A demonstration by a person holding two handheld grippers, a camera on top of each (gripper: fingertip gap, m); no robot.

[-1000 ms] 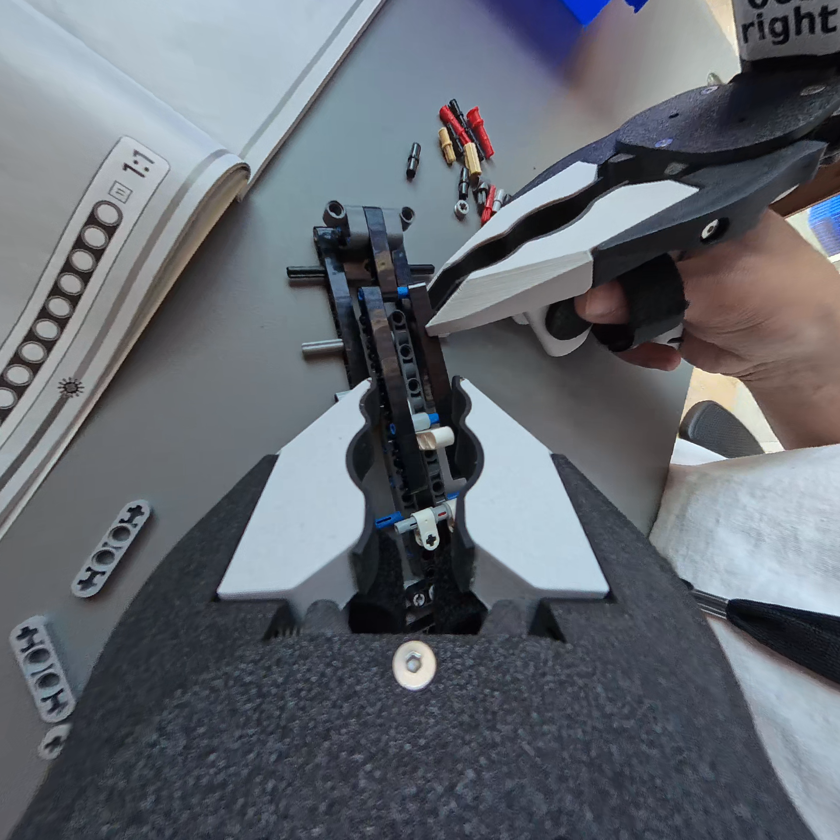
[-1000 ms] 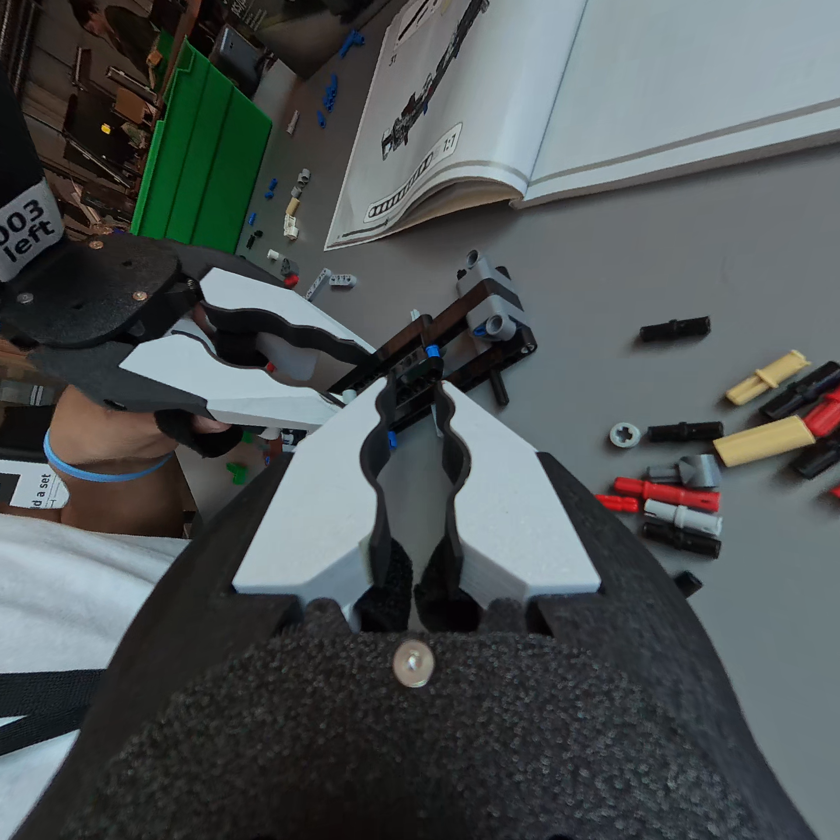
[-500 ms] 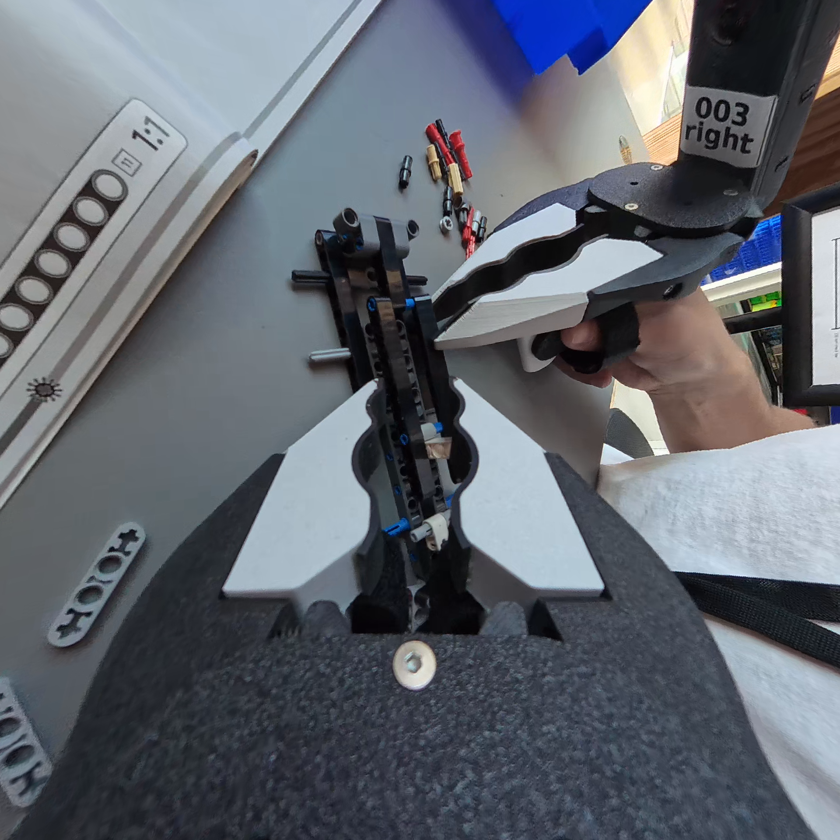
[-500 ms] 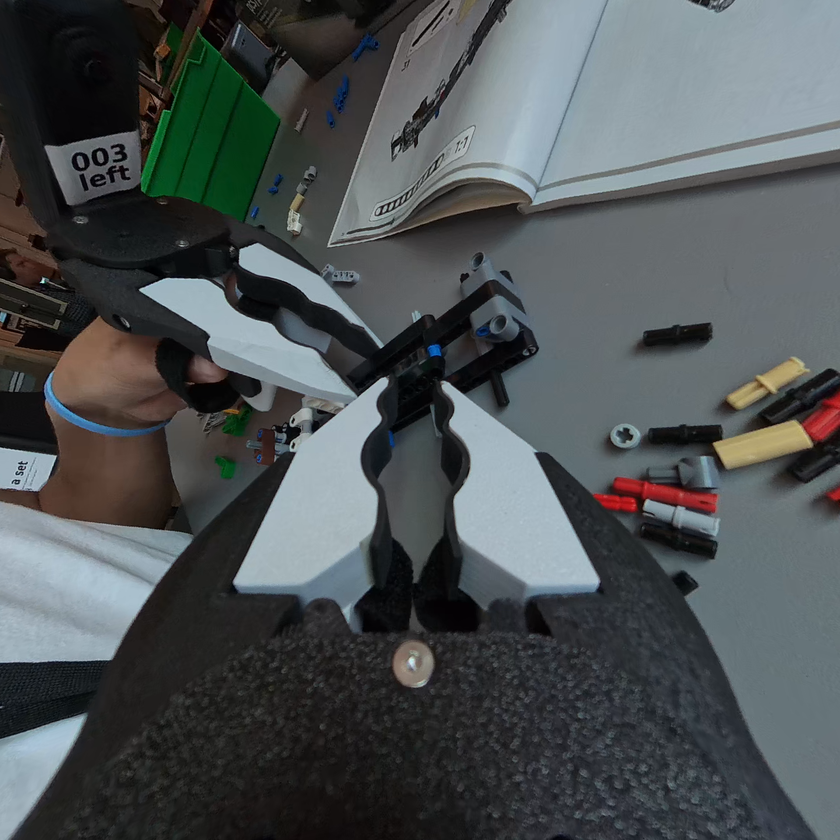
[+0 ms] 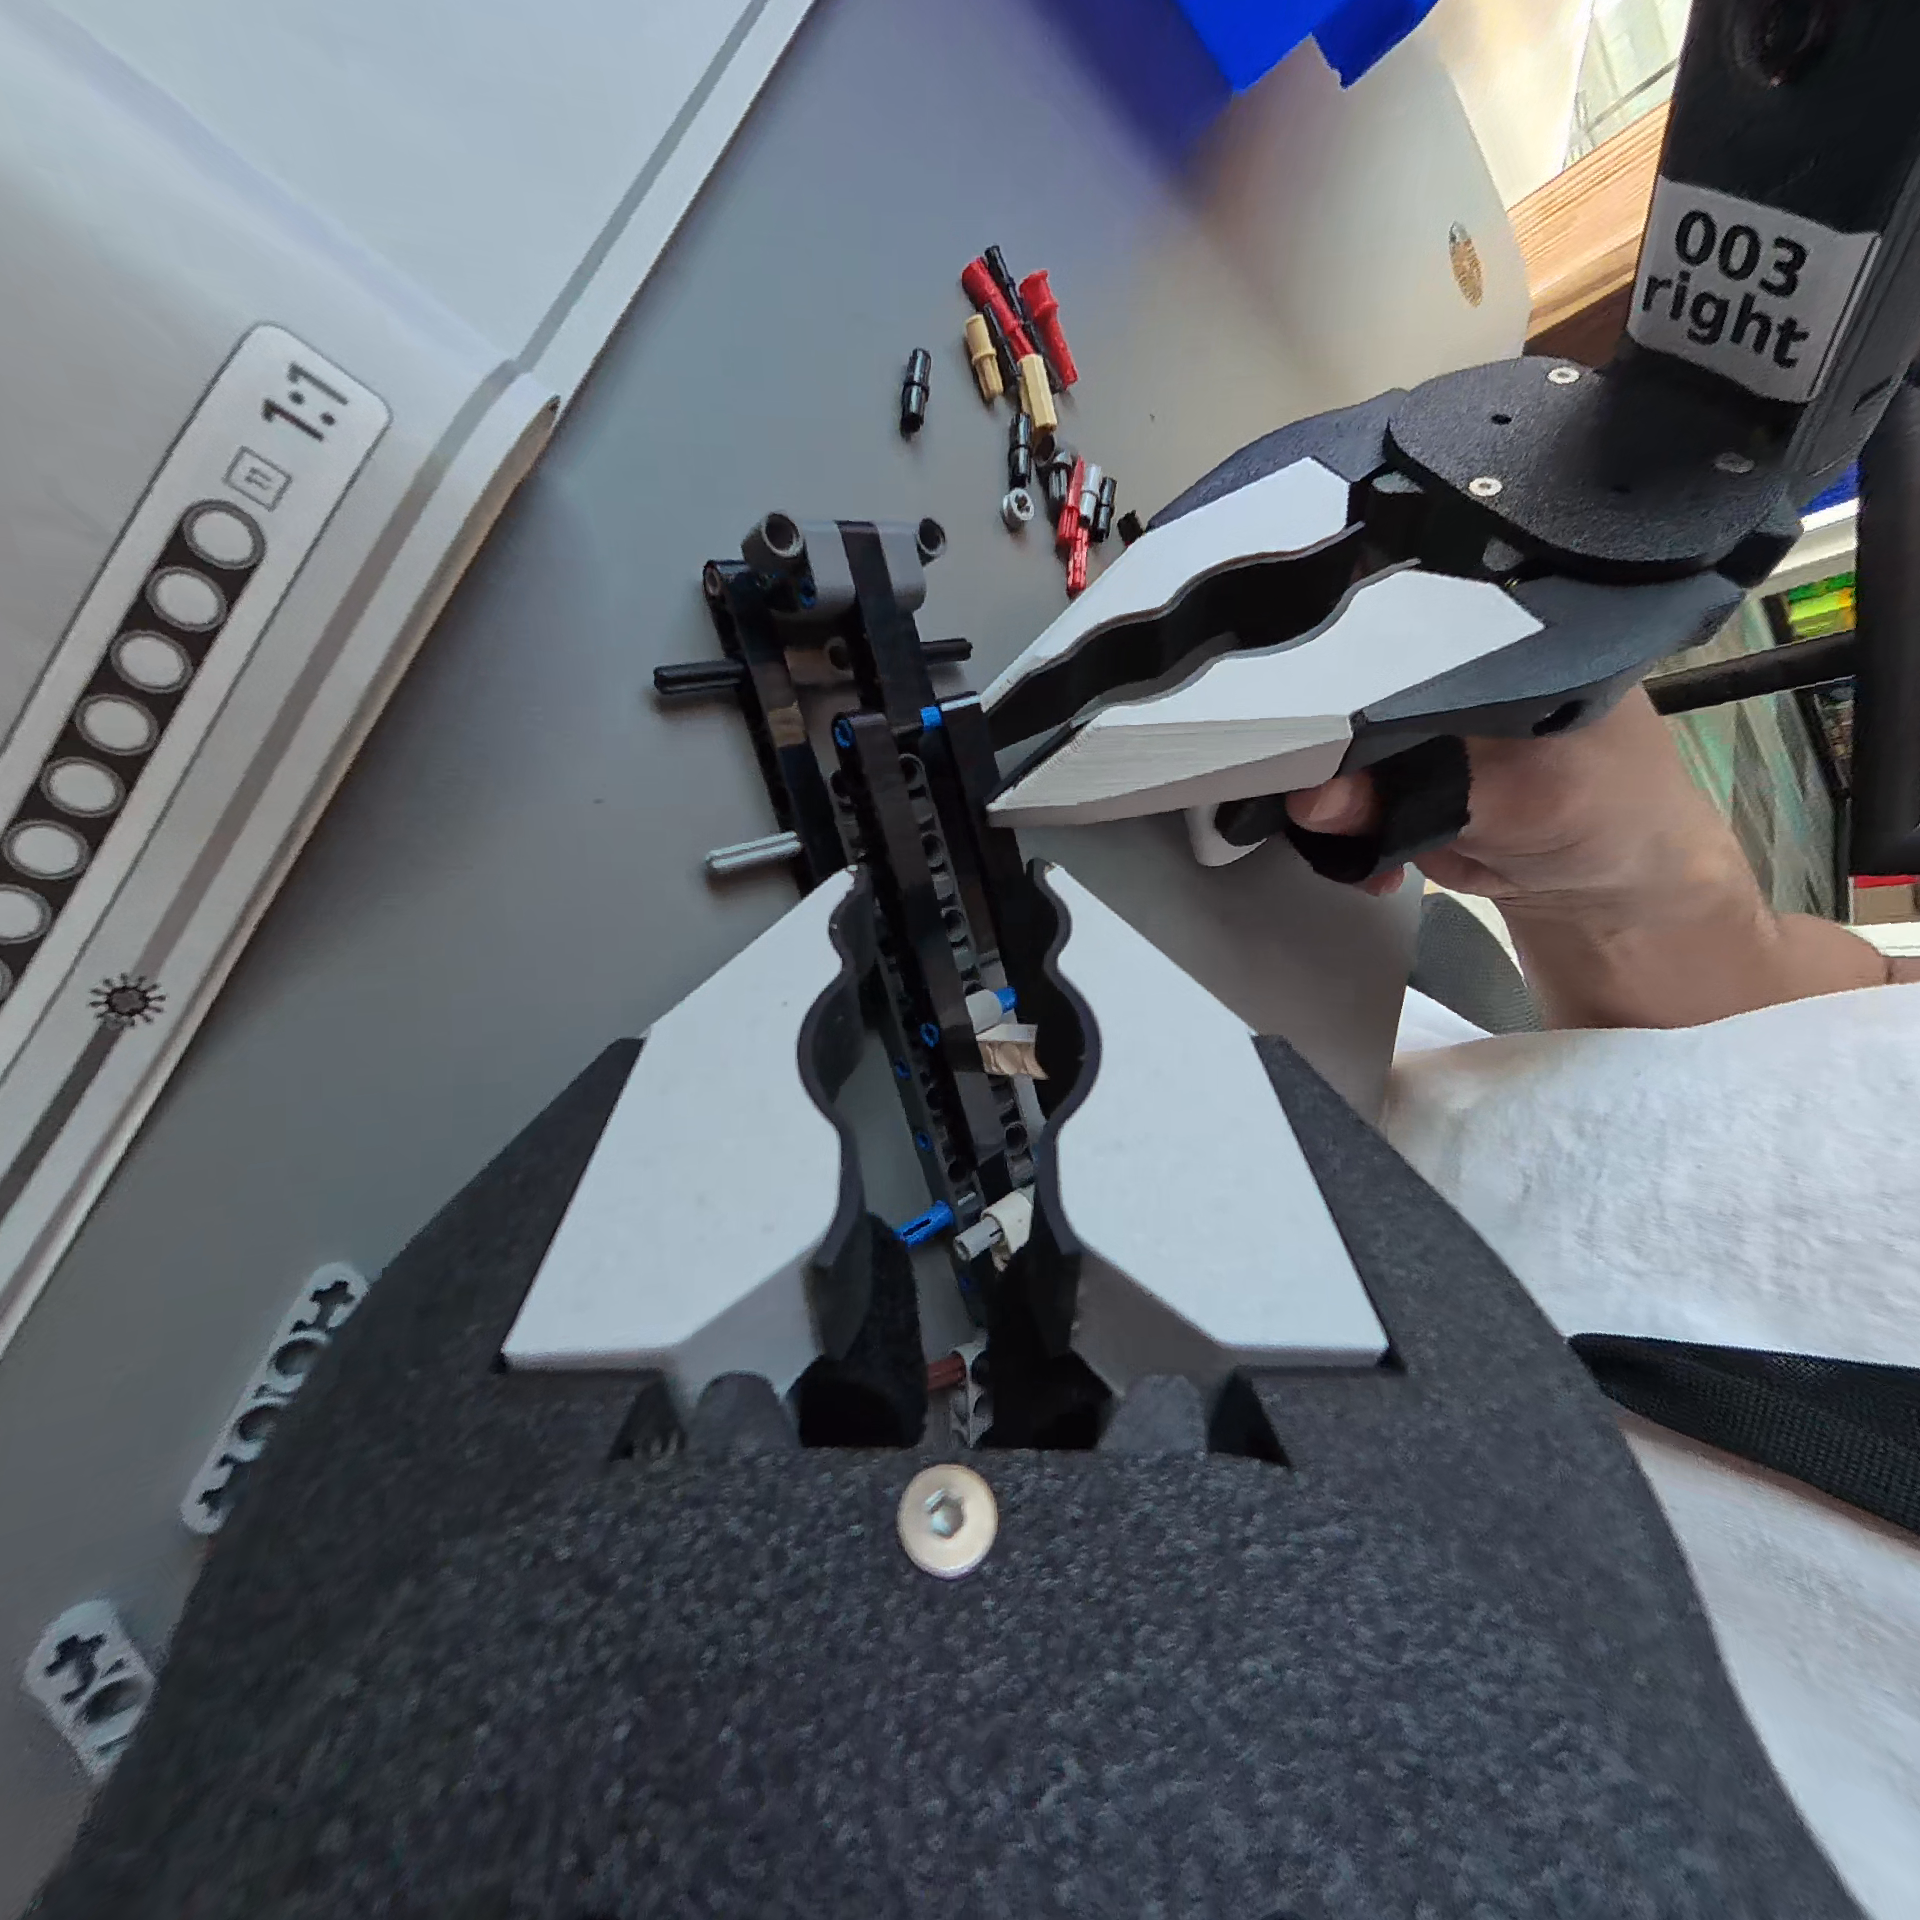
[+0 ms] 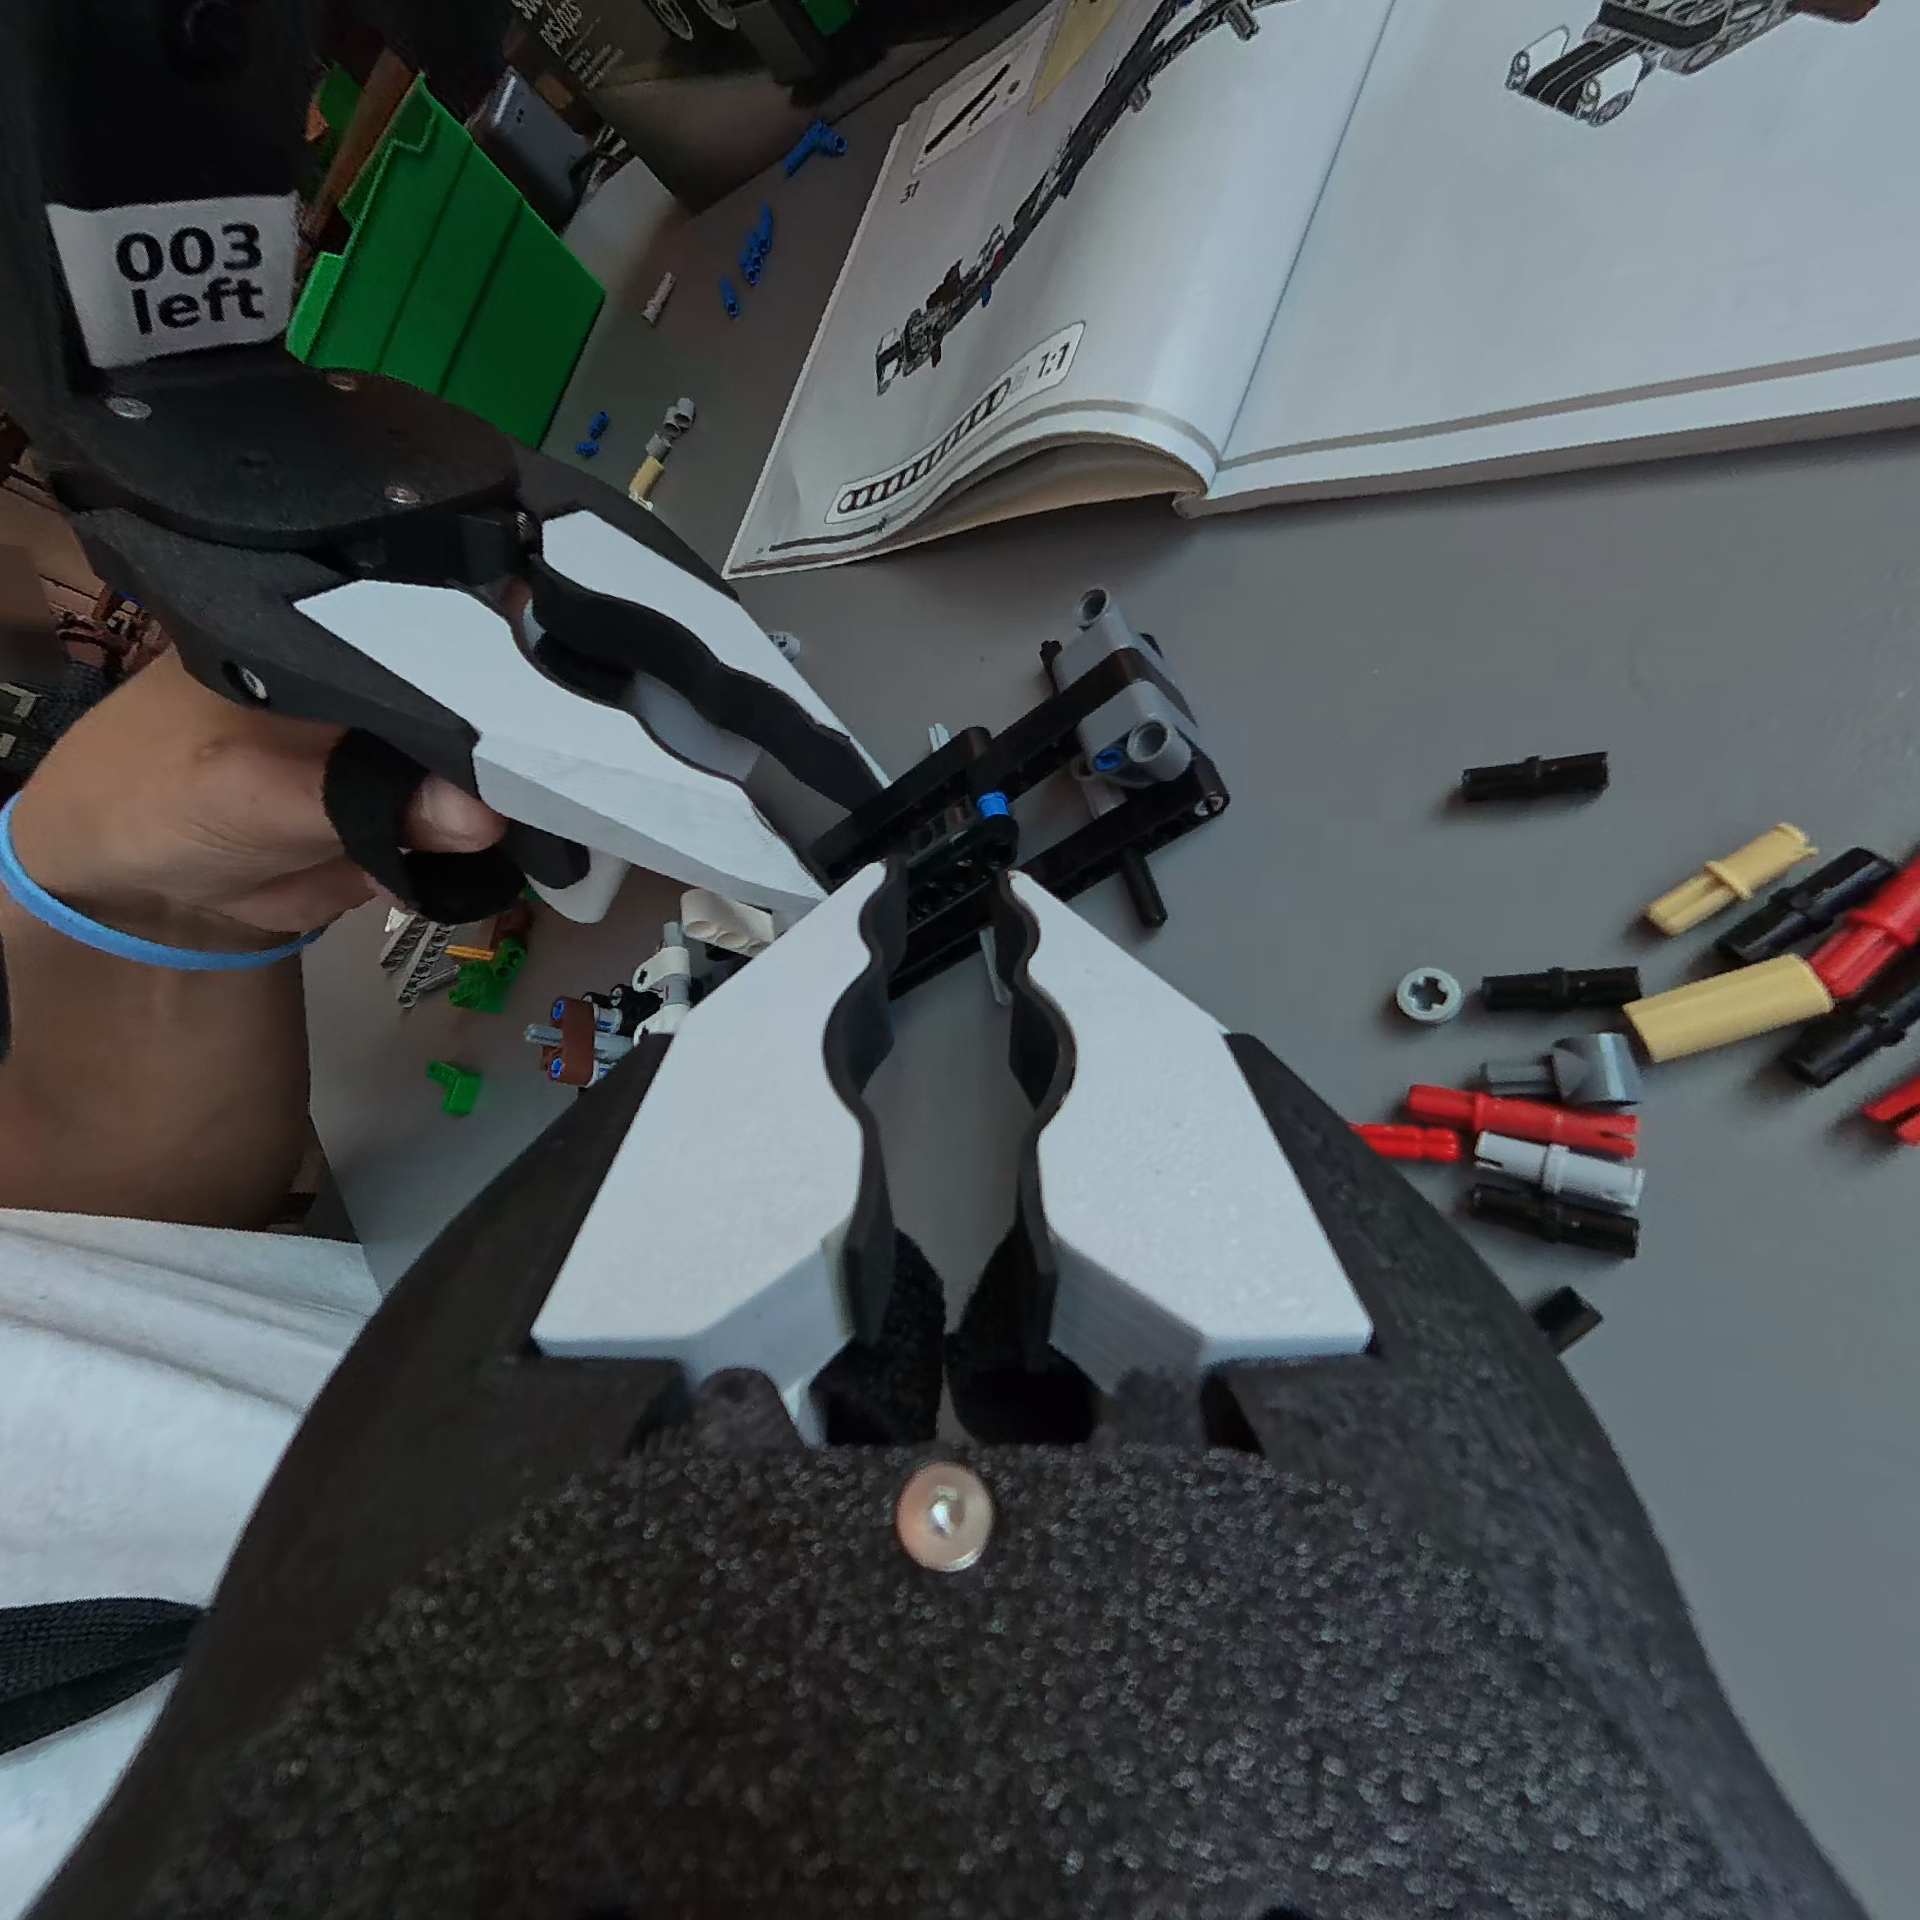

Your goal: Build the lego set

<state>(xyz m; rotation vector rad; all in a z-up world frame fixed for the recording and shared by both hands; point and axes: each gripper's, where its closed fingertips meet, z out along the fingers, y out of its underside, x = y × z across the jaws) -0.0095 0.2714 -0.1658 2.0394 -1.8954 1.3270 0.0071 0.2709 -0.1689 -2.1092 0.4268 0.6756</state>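
A long black beam assembly (image 5: pixel 894 675) with a grey block at its far end, blue pins and black axles lies on the grey table (image 5: pixel 468 1039). My left gripper (image 5: pixel 951 883) is shut around its near half, and the beams run back between my fingers. My right gripper (image 5: pixel 987 764) comes in from the right and pinches the end of the upper black beam. In the right wrist view, my right gripper (image 6: pixel 948 878) grips that beam end by the blue pin, the assembly (image 6: pixel 1122 727) reaches away to the right, and the left gripper (image 6: pixel 847 842) holds it from the left.
An open instruction booklet (image 5: pixel 208 416) (image 6: pixel 1351 260) lies beyond the assembly. Loose red, tan and black pins (image 5: pixel 1018 343) (image 6: pixel 1714 997) lie to the right. Grey short beams (image 5: pixel 270 1392) lie near left. A green bin (image 6: pixel 447 270) and small loose parts (image 6: pixel 582 1029) are at the left.
Both grippers stay on the assembly. The right gripper's handle has swung upright and its tips have moved a little along the beam. The assembly now leans toward my left gripper's right finger.
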